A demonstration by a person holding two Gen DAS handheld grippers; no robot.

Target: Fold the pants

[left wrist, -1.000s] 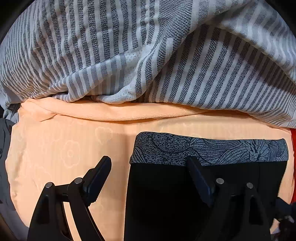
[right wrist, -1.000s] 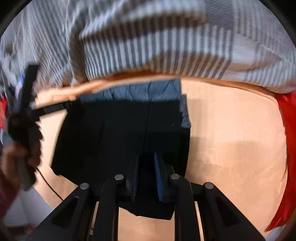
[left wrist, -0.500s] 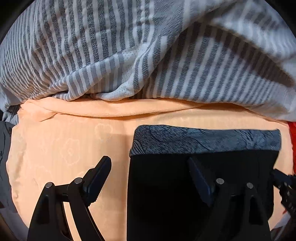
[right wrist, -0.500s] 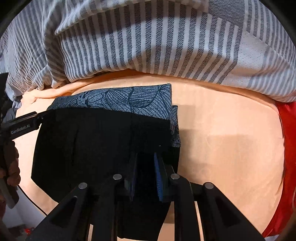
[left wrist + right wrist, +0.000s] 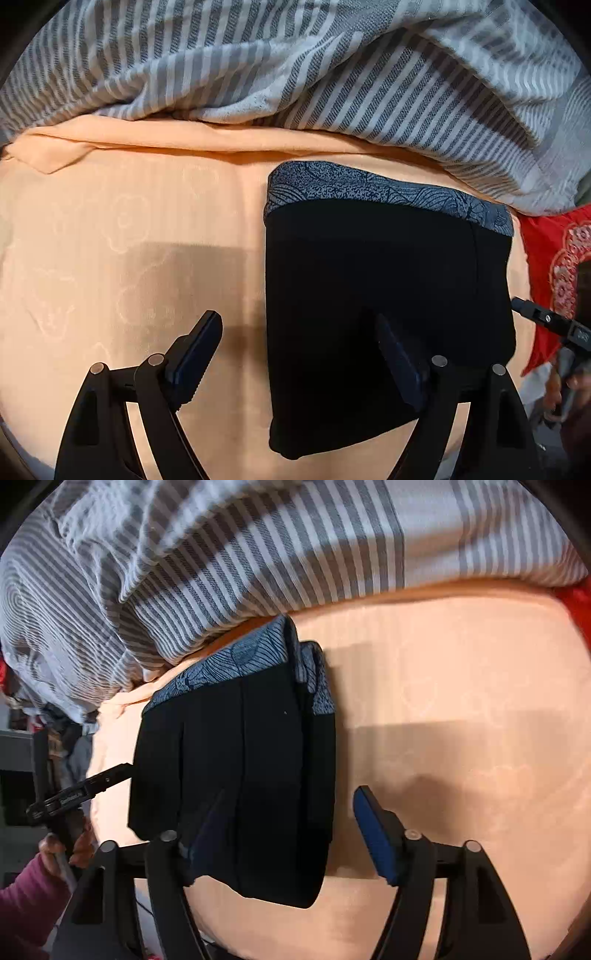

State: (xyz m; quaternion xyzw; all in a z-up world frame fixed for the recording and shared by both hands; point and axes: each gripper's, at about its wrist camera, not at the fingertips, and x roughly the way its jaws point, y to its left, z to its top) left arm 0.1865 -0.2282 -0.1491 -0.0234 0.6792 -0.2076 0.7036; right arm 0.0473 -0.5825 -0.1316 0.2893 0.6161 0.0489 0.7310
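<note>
The black pants (image 5: 384, 295) lie folded into a compact rectangle on the peach sheet (image 5: 129, 229), with a blue-grey patterned band (image 5: 369, 188) along the far edge. My left gripper (image 5: 295, 336) is open and empty; its right finger hangs over the pants' near part, its left finger over bare sheet. In the right wrist view the pants (image 5: 240, 760) lie left of centre. My right gripper (image 5: 284, 823) is open; its left finger is over the pants' near edge, its right finger over the sheet.
A grey-and-white striped blanket (image 5: 295, 66) is bunched along the far side of the sheet. A red patterned cloth (image 5: 554, 266) lies to the right. The other gripper shows at each view's edge, on the right in the left wrist view (image 5: 546, 321) and on the left in the right wrist view (image 5: 77, 794).
My right gripper was shut on the pants' near edge and has now opened and let go, shifting right. The left gripper stayed open and lifted slightly.
</note>
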